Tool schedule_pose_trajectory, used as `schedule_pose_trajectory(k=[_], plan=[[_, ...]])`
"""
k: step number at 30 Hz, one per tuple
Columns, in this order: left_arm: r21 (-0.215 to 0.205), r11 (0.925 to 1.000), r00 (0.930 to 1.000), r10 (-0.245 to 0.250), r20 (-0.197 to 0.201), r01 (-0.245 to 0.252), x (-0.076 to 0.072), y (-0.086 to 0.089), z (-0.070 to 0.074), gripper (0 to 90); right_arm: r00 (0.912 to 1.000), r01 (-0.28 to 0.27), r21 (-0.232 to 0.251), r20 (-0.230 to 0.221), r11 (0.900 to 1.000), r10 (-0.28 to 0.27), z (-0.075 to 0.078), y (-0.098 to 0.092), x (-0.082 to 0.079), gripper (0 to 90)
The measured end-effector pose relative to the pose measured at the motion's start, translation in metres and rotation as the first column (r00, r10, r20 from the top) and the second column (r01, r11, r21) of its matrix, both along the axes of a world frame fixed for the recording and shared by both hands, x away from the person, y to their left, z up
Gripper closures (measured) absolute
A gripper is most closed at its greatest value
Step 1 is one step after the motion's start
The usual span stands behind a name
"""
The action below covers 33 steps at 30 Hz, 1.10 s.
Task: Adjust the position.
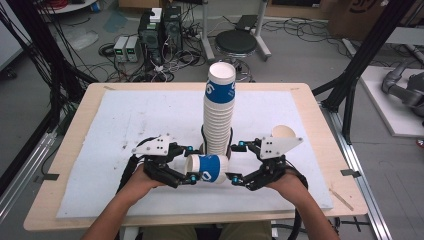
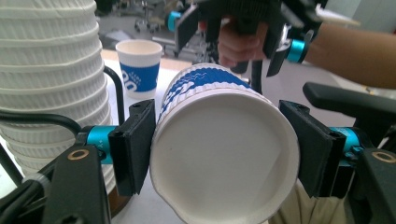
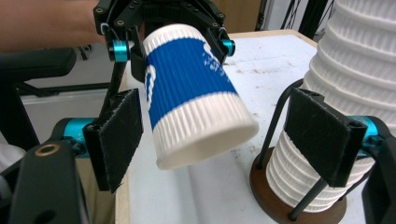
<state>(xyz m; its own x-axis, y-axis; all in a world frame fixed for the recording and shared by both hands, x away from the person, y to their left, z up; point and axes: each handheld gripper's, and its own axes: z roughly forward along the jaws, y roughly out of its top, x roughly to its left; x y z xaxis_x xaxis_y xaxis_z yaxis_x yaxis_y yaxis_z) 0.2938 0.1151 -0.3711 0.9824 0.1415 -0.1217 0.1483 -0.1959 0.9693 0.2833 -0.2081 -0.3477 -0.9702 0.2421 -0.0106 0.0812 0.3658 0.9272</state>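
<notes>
The left gripper has its jaws clenched on a single blue-and-white paper cup, gripping it at the rim; in the left gripper view the two pads press on both sides of the cup's mouth. The cup lies on its side above the counter, with its bottom turned toward the right gripper. It hangs just in front of the tall cup stack, at about 6 o'clock from the stack in the high view.

The right gripper has its jaws released. In the right gripper view the cup's bottom end lies between the two black pads, but there is a clear gap on each side, so nothing is held there yet. The stack stands in a wire holder on a round brown base, very near to the right jaw. One more cup stands at about 3 o'clock from the stack.

I judge the step in hand is a handover of the single cup from the left gripper to the right one. The next move calls for the right jaws to close on the cup's lower part before the left jaws let go. The grip should be gentle, because the paper wall can be crushed, and the right jaw must not knock the stack beside it.
</notes>
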Motion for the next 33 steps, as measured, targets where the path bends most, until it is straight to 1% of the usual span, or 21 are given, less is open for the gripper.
schedule_pose_trajectory(k=[7,10,15,23,27,29,33], plan=[[-0.045,0.9990,1.0000,-0.002,0.005,0.002,-0.002,0.002,-0.004,30.4,0.9998,0.021,0.039,-0.007,0.999,-0.021,-0.009,-0.005,-0.003,19.8],[-0.052,0.9986,0.9999,-0.009,0.005,0.009,-0.003,0.002,-0.005,30.4,0.9995,0.027,0.055,-0.019,0.998,-0.026,-0.013,-0.008,-0.004,19.8],[-0.076,0.9969,0.9998,-0.017,0.009,0.018,-0.004,0.003,-0.005,30.4,0.9985,0.037,0.072,-0.042,0.997,-0.034,-0.023,-0.012,-0.006,19.8],[-0.110,0.9927,0.9986,-0.048,0.022,0.050,-0.006,0.003,-0.003,30.4,0.9977,0.010,0.088,-0.068,0.996,-0.004,-0.033,-0.009,-0.008,19.8],[-0.125,0.9899,0.9975,-0.064,0.029,0.067,-0.007,0.002,-0.002,30.4,0.9962,-0.018,0.095,-0.083,0.995,0.026,-0.036,-0.004,-0.009,19.7],[-0.140,0.9869,0.9967,-0.076,0.028,0.080,-0.007,0.002,-0.001,30.4,0.9941,-0.037,0.106,-0.097,0.994,0.047,-0.038,-0.001,-0.009,19.1],[-0.153,0.9830,0.9948,-0.098,0.030,0.101,-0.008,0.000,0.000,30.5,0.9900,-0.068,0.140,-0.113,0.988,0.084,-0.039,0.004,-0.008,17.6]])
